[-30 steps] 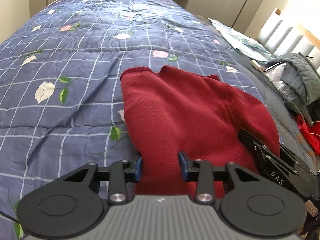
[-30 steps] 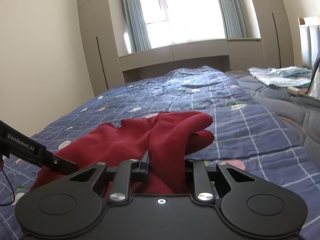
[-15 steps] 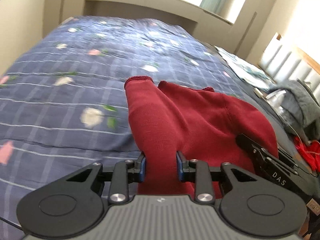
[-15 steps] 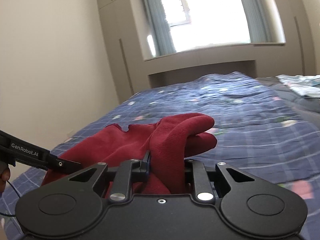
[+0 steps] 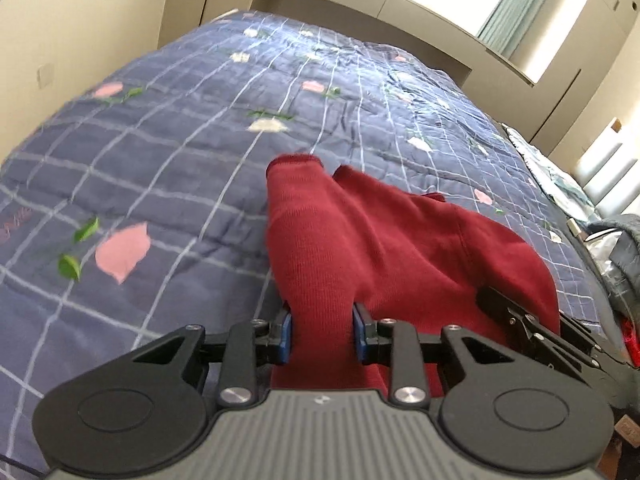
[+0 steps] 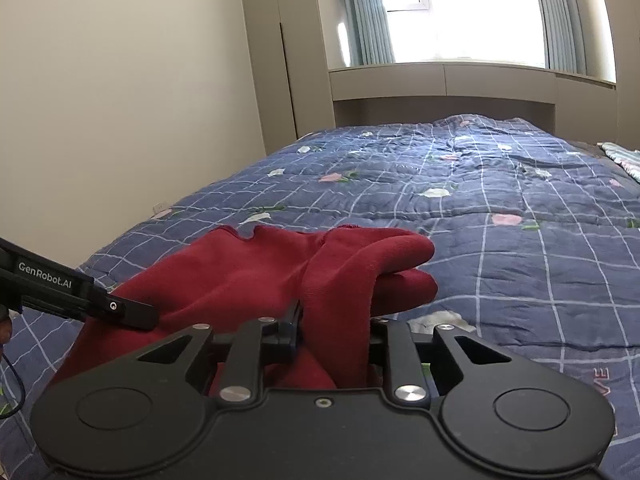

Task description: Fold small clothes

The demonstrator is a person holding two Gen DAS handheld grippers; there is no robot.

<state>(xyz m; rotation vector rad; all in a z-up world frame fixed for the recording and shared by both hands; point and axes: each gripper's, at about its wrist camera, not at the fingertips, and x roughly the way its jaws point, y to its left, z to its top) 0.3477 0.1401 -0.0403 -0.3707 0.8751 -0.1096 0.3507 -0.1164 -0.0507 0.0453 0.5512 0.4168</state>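
Red garment point(image 5: 384, 248) | between left fingers point(image 5: 286, 332), clamped | right fingers point(image 6: 289, 330) clamp bunch

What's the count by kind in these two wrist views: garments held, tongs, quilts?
Red knit garment: 1, pinched at two spots
Tongs: 2, left tongs and right tongs, both shut on the red knit garment
Blue floral quilt: 1, under the garment
Total: 4
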